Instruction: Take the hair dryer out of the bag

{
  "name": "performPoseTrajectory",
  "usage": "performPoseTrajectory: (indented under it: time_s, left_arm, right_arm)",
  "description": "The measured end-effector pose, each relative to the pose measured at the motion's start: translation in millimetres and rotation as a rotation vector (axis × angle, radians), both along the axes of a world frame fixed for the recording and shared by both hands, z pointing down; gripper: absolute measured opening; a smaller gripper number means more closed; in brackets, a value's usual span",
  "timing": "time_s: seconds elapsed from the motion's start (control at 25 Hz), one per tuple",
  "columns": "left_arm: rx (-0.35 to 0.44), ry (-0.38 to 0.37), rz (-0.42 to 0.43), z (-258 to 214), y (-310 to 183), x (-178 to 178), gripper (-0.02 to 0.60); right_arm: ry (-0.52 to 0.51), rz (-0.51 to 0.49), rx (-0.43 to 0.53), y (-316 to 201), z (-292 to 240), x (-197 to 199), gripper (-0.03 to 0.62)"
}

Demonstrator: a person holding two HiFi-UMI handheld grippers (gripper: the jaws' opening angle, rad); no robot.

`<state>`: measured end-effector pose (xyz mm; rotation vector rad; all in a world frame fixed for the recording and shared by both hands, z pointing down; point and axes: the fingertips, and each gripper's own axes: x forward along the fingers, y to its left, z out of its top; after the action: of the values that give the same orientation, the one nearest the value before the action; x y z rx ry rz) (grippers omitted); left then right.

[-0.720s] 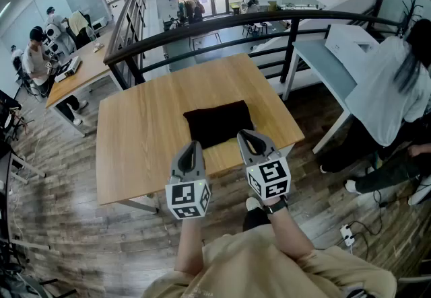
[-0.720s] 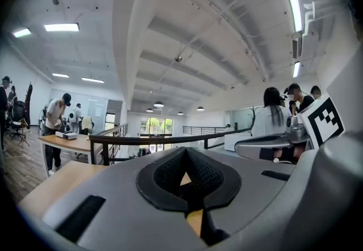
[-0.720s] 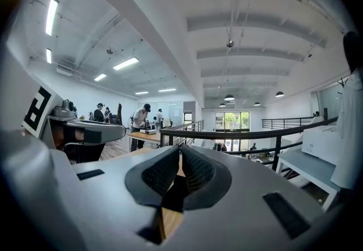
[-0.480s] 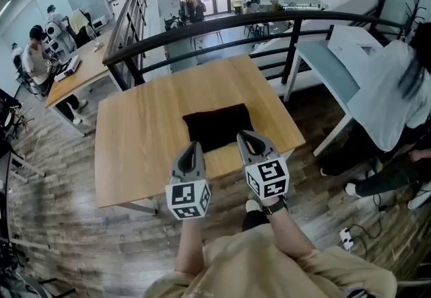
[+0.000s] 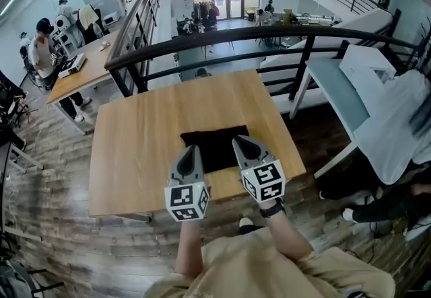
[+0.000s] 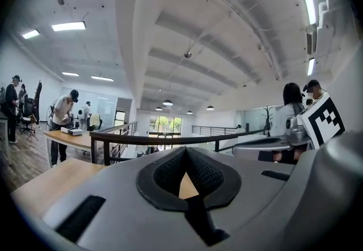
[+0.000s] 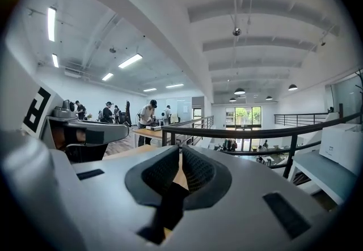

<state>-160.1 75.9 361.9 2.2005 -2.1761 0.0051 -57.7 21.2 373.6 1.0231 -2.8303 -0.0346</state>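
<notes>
On table [image 5: 135, 145], bag [image 5: 212, 144], long axis seemingly crosswise

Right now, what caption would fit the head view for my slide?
Left gripper and right gripper, jaws shut, poised before a black bag on a wooden table.

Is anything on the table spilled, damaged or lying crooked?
Nothing stands out. The bag lies flat and about square to the edges of the table. No spill or damage shows.
</notes>
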Motion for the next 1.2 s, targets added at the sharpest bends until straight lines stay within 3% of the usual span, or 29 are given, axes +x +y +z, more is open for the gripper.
performPoseTrajectory:
  time_s: [0.28, 0.56, 0.76, 0.92, 1.2]
  left_arm:
    - [-0.024, 0.005, -0.064, 1, -61, 1, 0.012]
    - [-0.096, 0.003, -0.062, 21, -98, 15, 0.012]
    - [-0.138, 0.01, -0.021, 40, -130, 4, 0.012]
    - [-0.198, 0.017, 0.027, 62, -150, -7, 0.012]
    - [-0.321, -0.017, 0.148, 114, -173, -17, 0.012]
  right_arm:
    - [-0.004, -0.09, 0.009, -60, -9, -6, 0.023]
    - [-0.015, -0.101, -0.079, -104, 13, 0, 0.023]
    - [-0.013, -0.095, -0.12, -133, 30, -14, 0.023]
    - [-0.095, -0.155, -0.144, -147, 37, -29, 0.025]
    - [-0.061, -0.063, -0.274, -179, 94, -31, 0.025]
